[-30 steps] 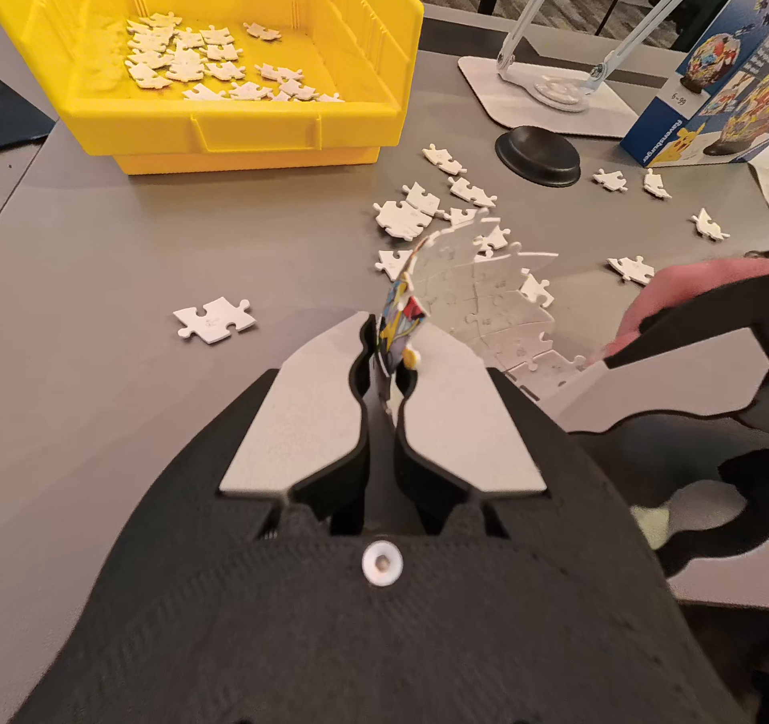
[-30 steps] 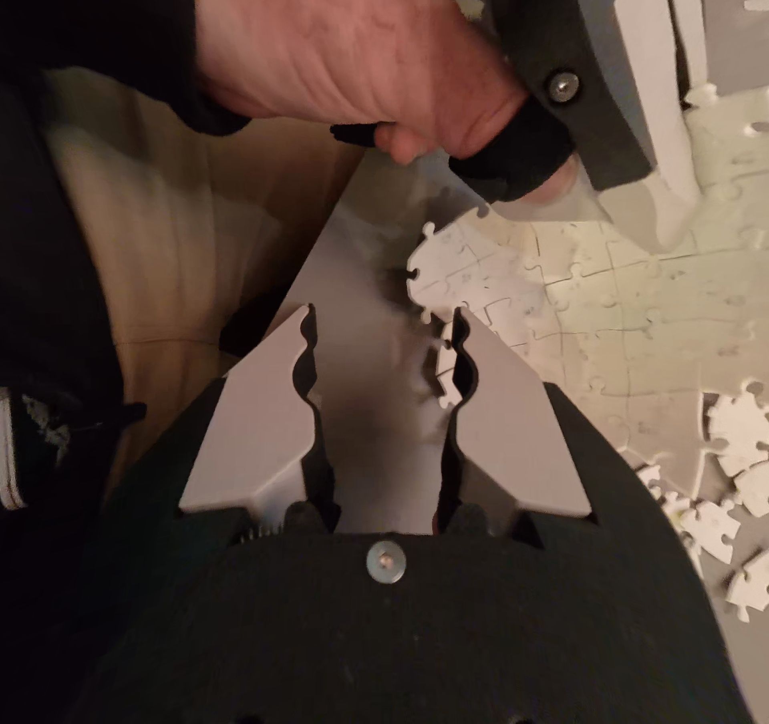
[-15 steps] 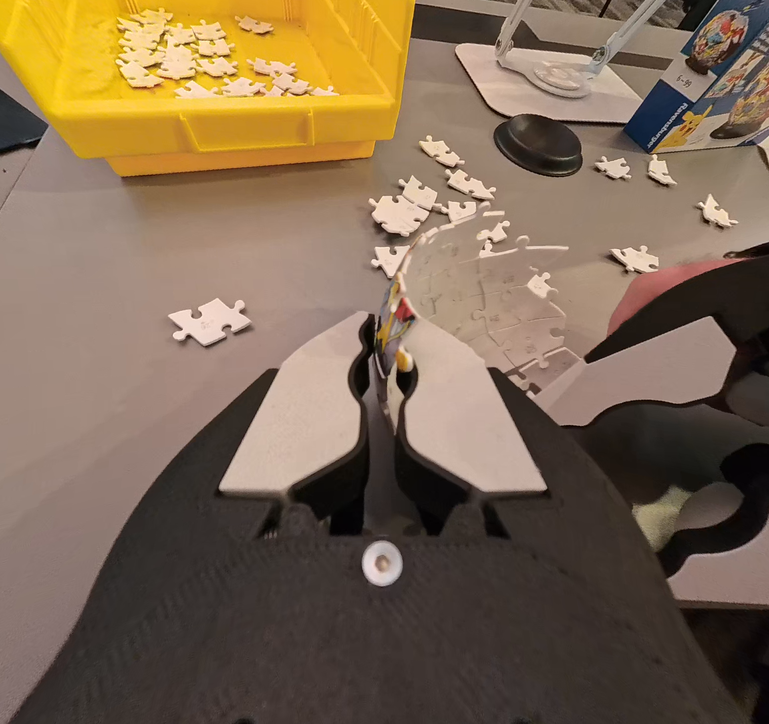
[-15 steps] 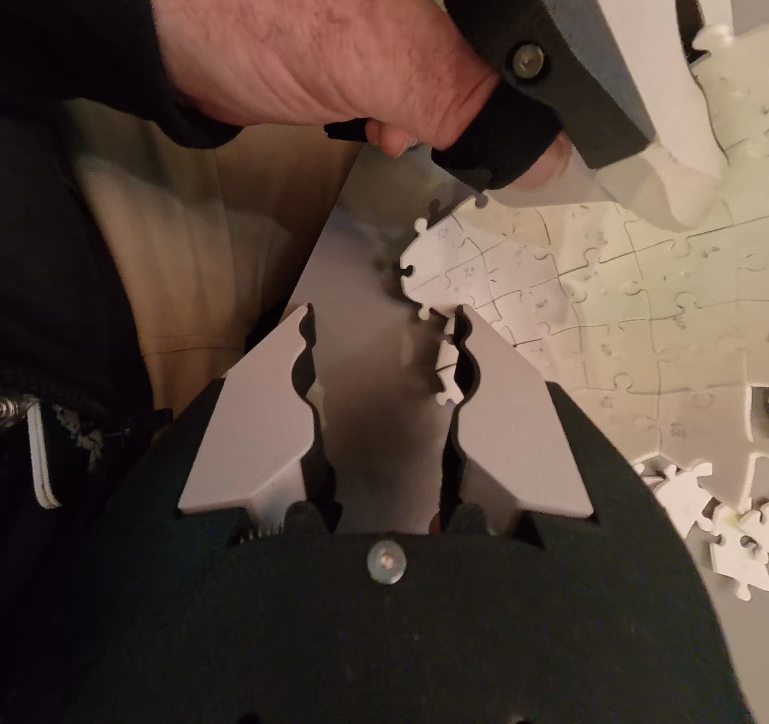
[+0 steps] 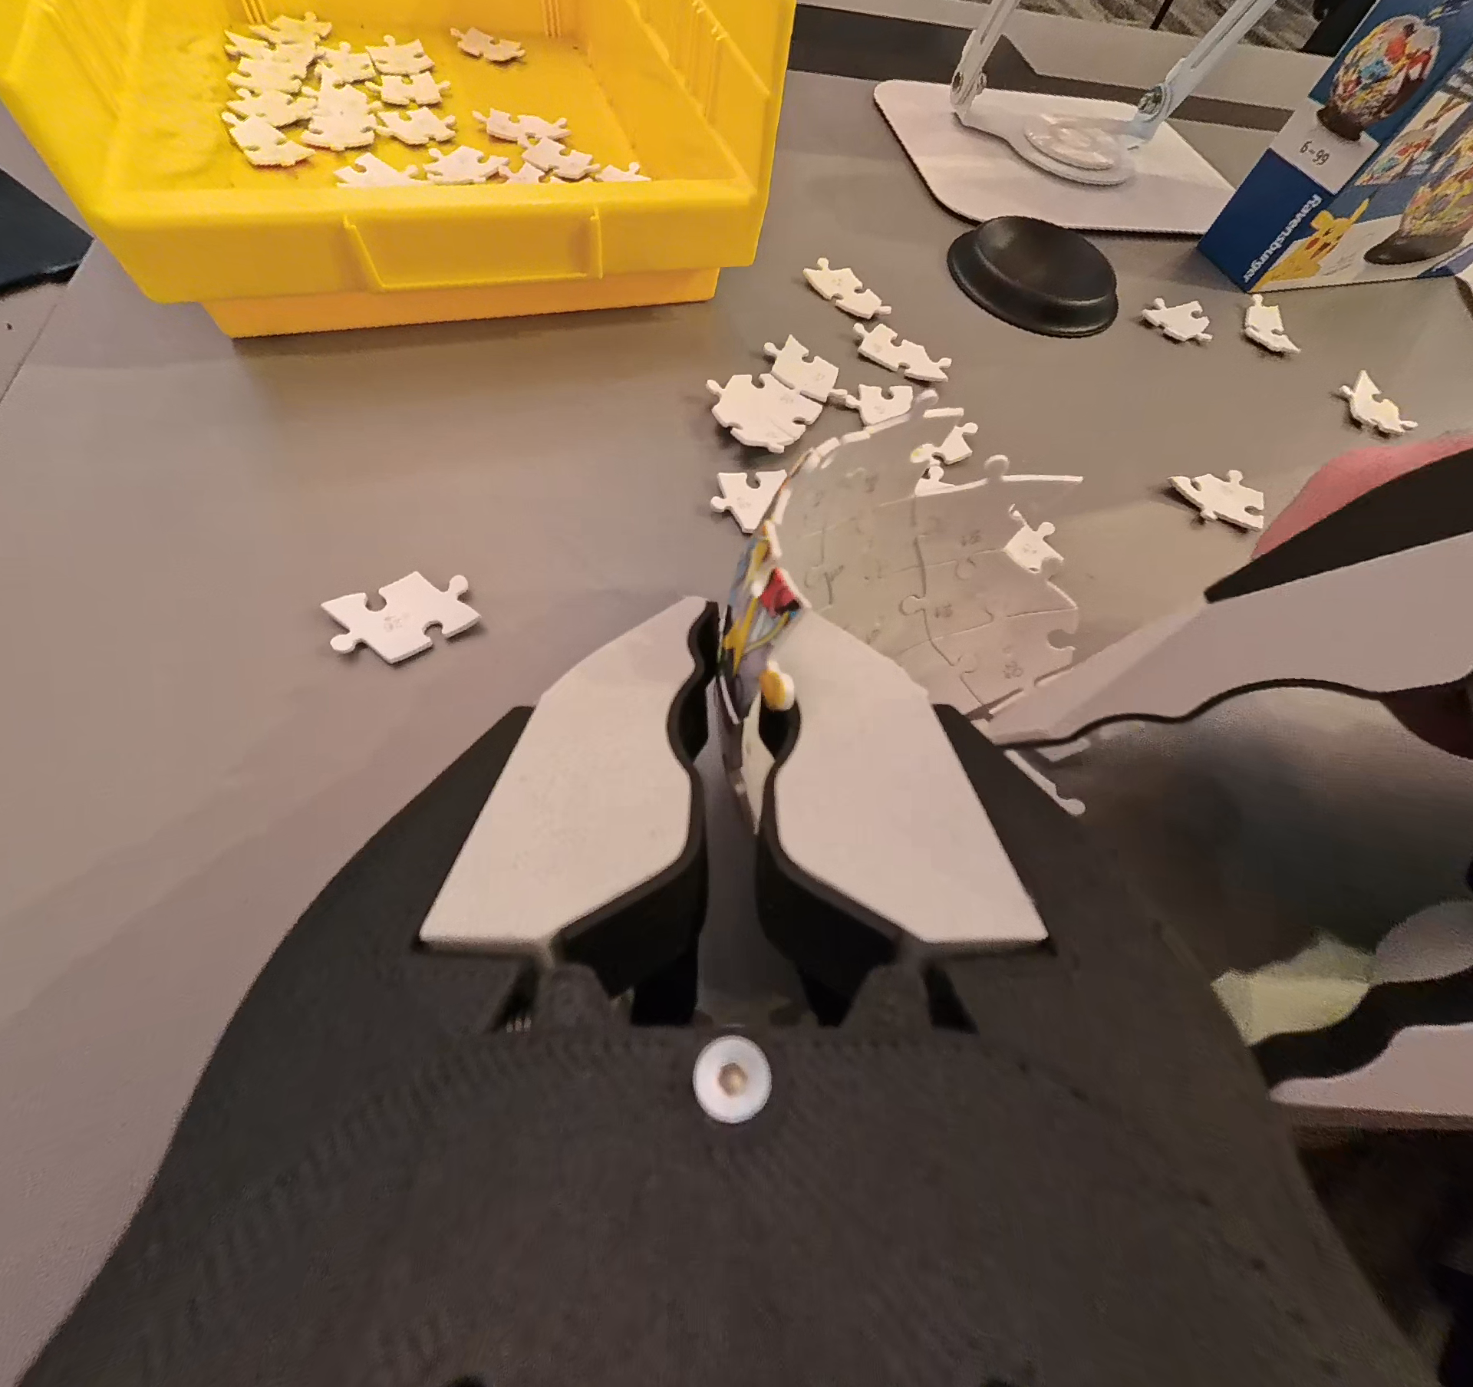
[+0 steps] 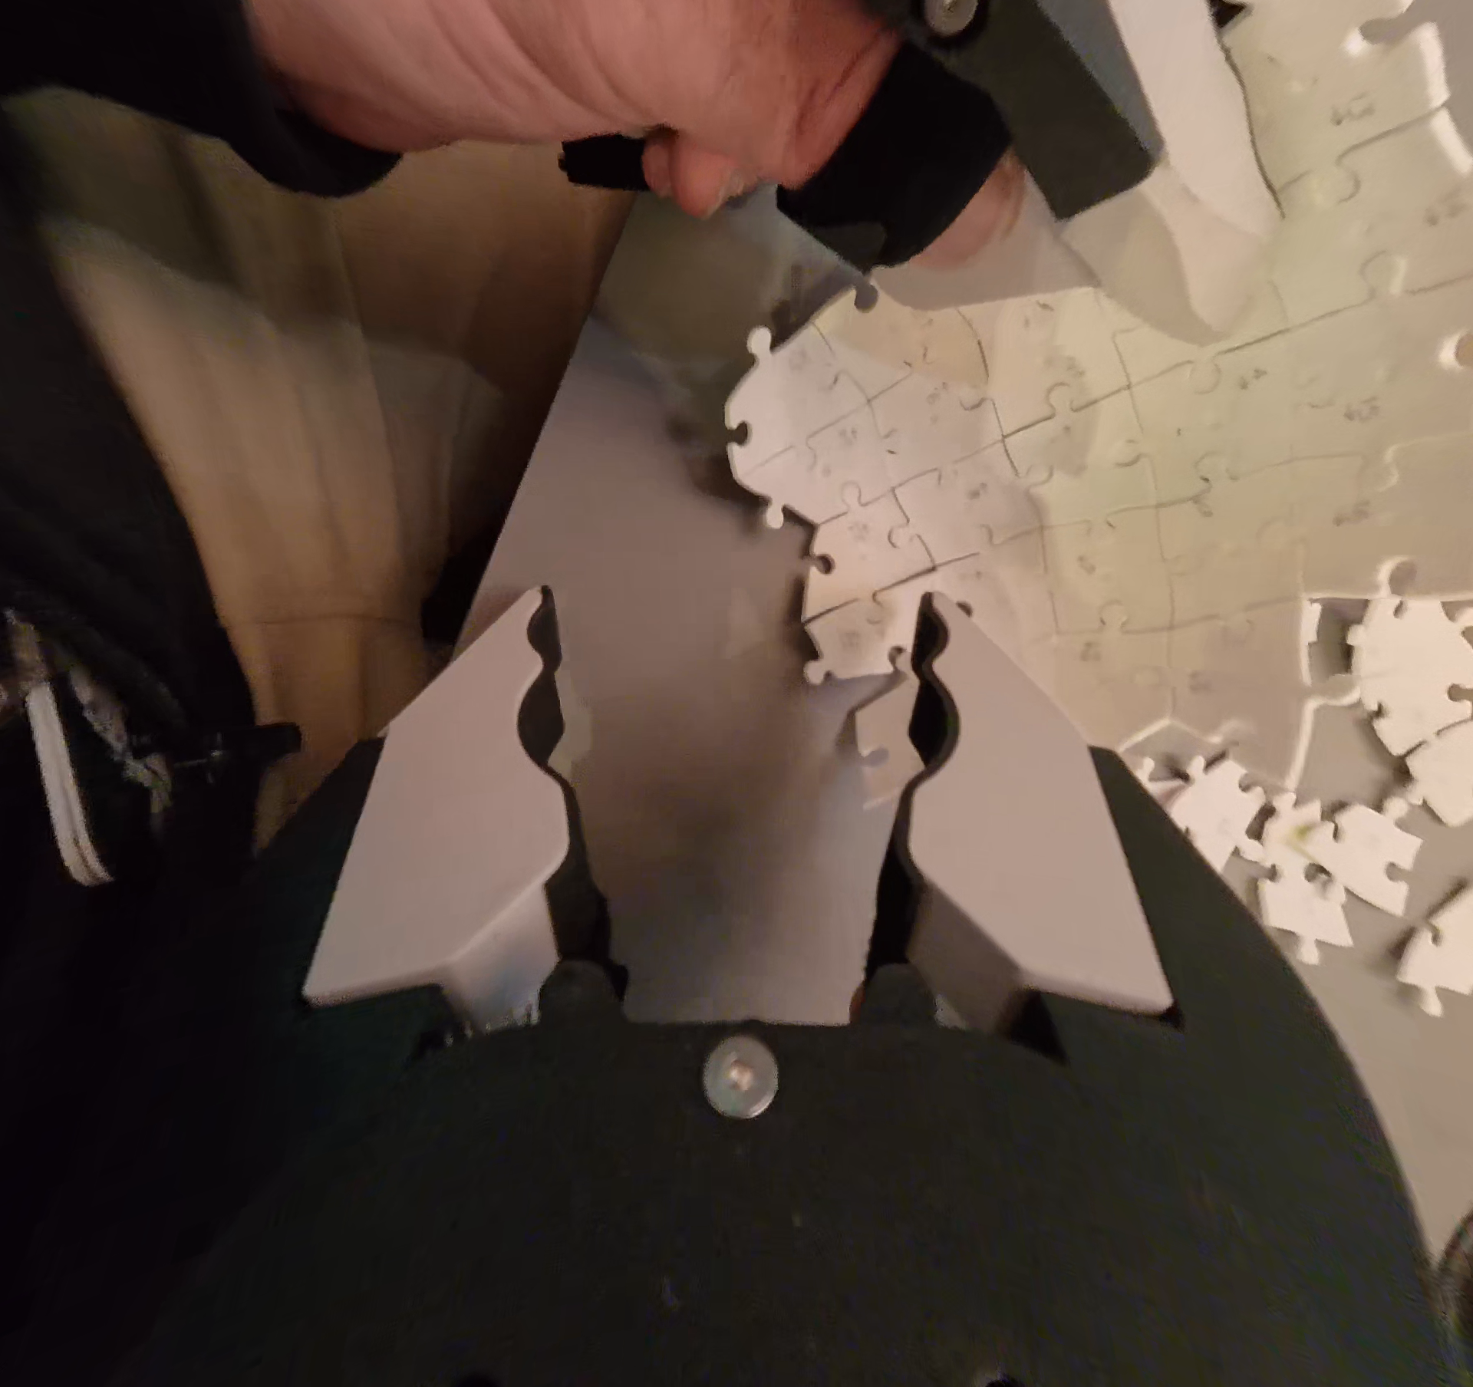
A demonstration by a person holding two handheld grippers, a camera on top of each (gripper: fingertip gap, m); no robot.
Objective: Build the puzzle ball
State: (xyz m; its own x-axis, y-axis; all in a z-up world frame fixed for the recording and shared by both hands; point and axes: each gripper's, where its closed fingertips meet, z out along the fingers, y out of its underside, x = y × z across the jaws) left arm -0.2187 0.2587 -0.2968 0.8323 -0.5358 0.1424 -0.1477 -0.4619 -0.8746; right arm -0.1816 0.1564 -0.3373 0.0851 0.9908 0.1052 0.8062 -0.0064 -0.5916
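My left gripper is shut on the edge of the partly built puzzle ball, a curved shell of joined pieces held upright above the grey table. The shell's inside is white; a strip of its coloured outside shows at the jaws. My right gripper is open and holds nothing. Its right fingertip is at the shell's lower edge. One of its fingers shows in the left wrist view beside the shell. A hand holds the left gripper at the top of the right wrist view.
A yellow bin with several white pieces stands at the back left. Loose pieces lie behind the shell, and a joined pair to the left. A black round stand, a white base plate and the puzzle box are at the back right.
My right gripper has opened wider and moved along the shell's lower edge. The shell has shifted in the right wrist view. My left gripper stays shut on it.
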